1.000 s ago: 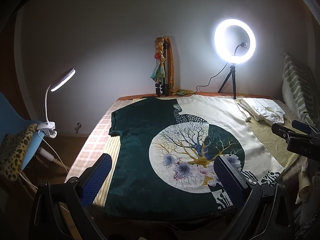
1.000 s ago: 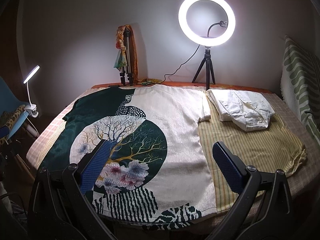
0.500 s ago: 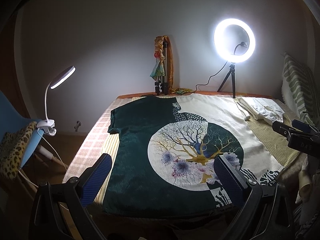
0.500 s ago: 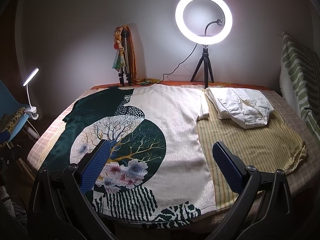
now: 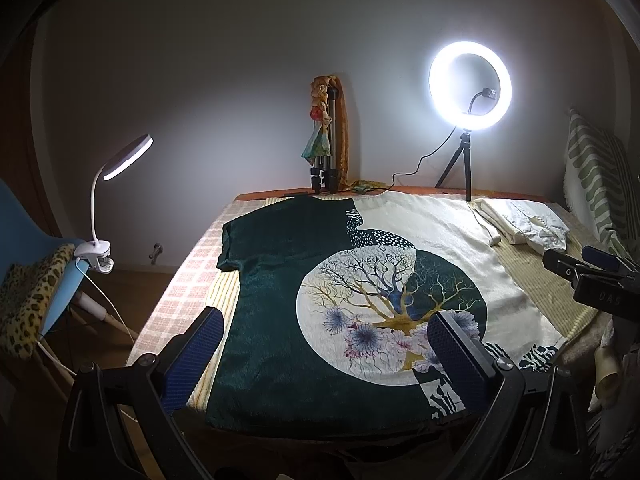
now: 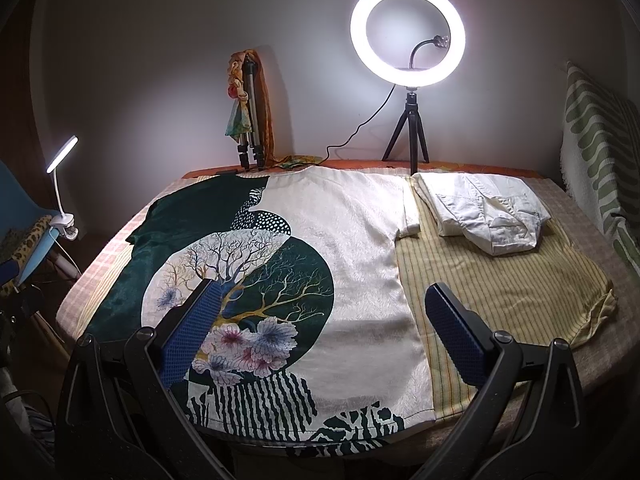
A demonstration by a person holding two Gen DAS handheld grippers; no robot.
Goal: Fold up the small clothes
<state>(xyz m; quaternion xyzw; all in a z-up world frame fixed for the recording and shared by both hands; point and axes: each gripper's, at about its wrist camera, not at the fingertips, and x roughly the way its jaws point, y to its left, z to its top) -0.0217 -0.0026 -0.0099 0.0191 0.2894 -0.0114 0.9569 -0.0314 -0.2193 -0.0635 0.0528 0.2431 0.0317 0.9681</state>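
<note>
A dark green and cream T-shirt with a tree-and-flower print lies spread flat on the table. My left gripper is open and empty, above the shirt's near hem on the green side. My right gripper is open and empty, above the near hem on the cream side. The right gripper also shows at the right edge of the left wrist view. A folded white garment lies at the back right.
A yellow striped cloth covers the table under the clothes. A ring light on a tripod and a folded tripod stand at the back. A clip lamp on a blue chair is left. A green striped cushion is right.
Both grippers have moved slightly forward and lower toward the shirt's near hem. Both stay open. The shirt has not moved.
</note>
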